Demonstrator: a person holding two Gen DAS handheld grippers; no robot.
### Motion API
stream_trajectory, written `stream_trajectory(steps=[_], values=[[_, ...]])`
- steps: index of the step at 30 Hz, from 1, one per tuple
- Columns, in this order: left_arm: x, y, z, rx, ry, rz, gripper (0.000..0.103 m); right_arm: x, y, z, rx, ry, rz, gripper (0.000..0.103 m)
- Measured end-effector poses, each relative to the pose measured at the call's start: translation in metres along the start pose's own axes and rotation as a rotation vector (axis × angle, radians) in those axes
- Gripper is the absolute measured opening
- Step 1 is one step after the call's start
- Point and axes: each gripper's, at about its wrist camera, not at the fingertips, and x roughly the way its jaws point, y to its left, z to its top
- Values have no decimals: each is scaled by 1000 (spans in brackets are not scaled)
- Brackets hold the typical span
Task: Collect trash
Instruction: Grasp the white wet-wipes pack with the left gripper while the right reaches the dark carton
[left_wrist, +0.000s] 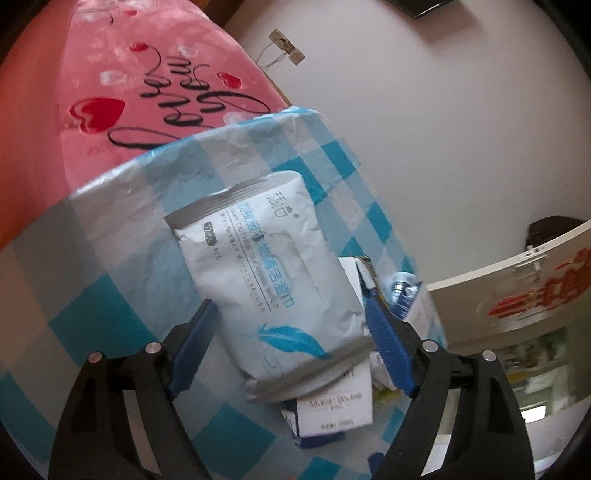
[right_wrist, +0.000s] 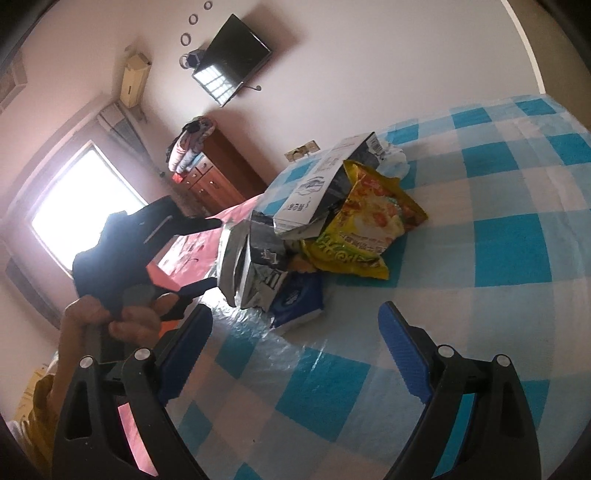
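Observation:
A grey wet-wipes packet (left_wrist: 273, 280) with a blue feather print lies on the blue-and-white checked tablecloth (left_wrist: 92, 295), on top of a white carton (left_wrist: 332, 406). My left gripper (left_wrist: 291, 350) is open, its blue pads either side of the packet, not pressing it. In the right wrist view a trash pile sits on the cloth (right_wrist: 517, 236): a yellow noodle wrapper (right_wrist: 365, 225), a torn silver-black bag (right_wrist: 258, 254), a white-grey carton (right_wrist: 325, 184) and a blue tissue pack (right_wrist: 299, 302). My right gripper (right_wrist: 295, 354) is open and empty, short of the pile. The left gripper (right_wrist: 207, 254) reaches into the pile's left side.
A pink heart-print blanket (left_wrist: 129, 110) lies beyond the table's far edge. A white plastic bag (right_wrist: 395, 158) sits behind the pile. A wooden dresser (right_wrist: 218, 173), a wall TV (right_wrist: 232, 59) and a bright window (right_wrist: 81, 199) are in the background.

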Motion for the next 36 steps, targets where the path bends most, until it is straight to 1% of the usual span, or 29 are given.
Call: stream_trajectory(steps=[7, 11, 13, 17, 19, 20, 22, 25, 30, 36], values=[[16, -15, 8, 76, -15, 161, 89, -2, -13, 1, 72, 3, 52, 90], [23, -17, 9, 109, -9, 202, 89, -3, -21, 0, 119, 10, 73, 90], [25, -17, 9, 129, -6, 208, 89, -3, -21, 1, 123, 13, 79, 90], [25, -14, 9, 136, -4, 195, 88, -2, -16, 1, 96, 22, 76, 90], [25, -14, 6, 153, -8, 187, 84, -2, -12, 1, 79, 24, 71, 90], [24, -12, 5, 162, -10, 182, 81, -2, -10, 1, 65, 25, 67, 90], [22, -10, 4, 175, -11, 162, 79, 1, -7, 2, 46, 30, 61, 90], [18, -9, 4, 206, -3, 135, 73, 4, 0, 1, 12, 41, 43, 90], [8, -11, 5, 277, 1, 72, 56, 8, 11, -1, -49, 51, 6, 90], [0, -5, 4, 330, 36, 27, 56, 13, 24, -4, -113, 42, -49, 90]])
